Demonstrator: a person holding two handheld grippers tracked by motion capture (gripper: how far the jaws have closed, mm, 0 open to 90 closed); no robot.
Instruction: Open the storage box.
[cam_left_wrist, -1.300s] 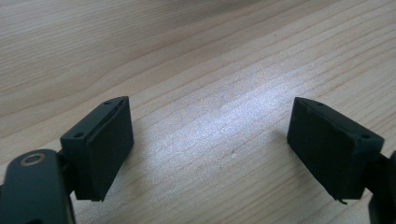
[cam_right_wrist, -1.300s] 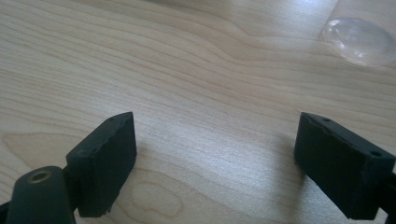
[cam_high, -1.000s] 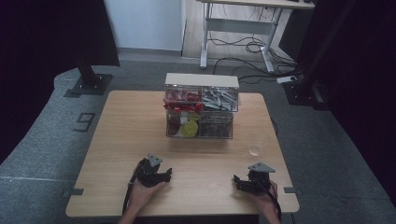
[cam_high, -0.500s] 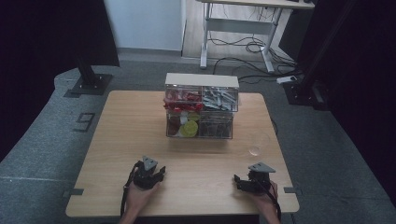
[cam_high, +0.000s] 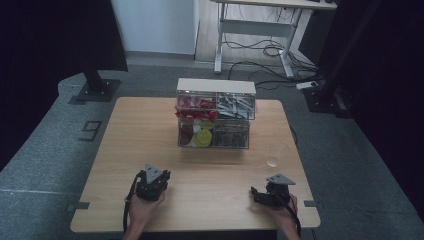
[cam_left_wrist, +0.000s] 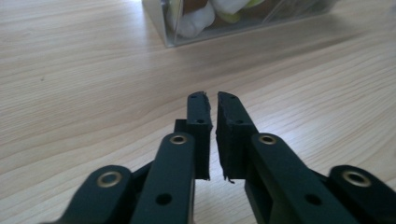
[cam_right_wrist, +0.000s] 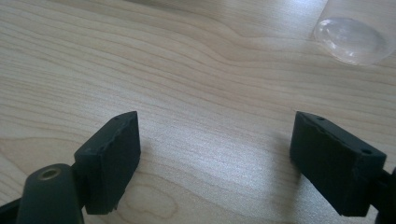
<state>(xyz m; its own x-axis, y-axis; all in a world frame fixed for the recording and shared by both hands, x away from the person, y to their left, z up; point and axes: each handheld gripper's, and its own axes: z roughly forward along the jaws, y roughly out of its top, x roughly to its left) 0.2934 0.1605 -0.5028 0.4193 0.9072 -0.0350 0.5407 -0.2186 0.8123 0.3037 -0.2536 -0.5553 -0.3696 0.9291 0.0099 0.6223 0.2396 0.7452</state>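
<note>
Up high, both my grippers sit at the near edge of the worktop (cam_high: 150, 130), the left gripper (cam_high: 152, 184) lifted a little and aimed toward the clear organizer (cam_high: 214, 114) that stands mid-table toward the far side, the right gripper (cam_high: 270, 192) resting low near the right corner. The organizer's drawers face me, which I take as the reason I start from here: a straight run forward meets their fronts. Bare wood lies between me and it, with a small clear disc (cam_high: 272, 161) on the wood just ahead of my right side, well apart from the box. The worktop's side edges are far from either hand; the near edge is right under my wrists, so my room is forward, not back. Looking along the left gripper (cam_left_wrist: 212, 100), the jaws have just been closing and now stand almost together, a thin slit between the pads and nothing in it. The organizer's lower corner (cam_left_wrist: 187, 28) shows ahead, white and yellow-green pieces behind its clear wall, open wood all the way to it. Looking along the right gripper (cam_right_wrist: 215, 140), the jaws are wide and empty, hovering close over the grain; the disc (cam_right_wrist: 352, 39) lies ahead and to the right, clear of both pads, so a forward move would, I judge, pass beside it.
</note>
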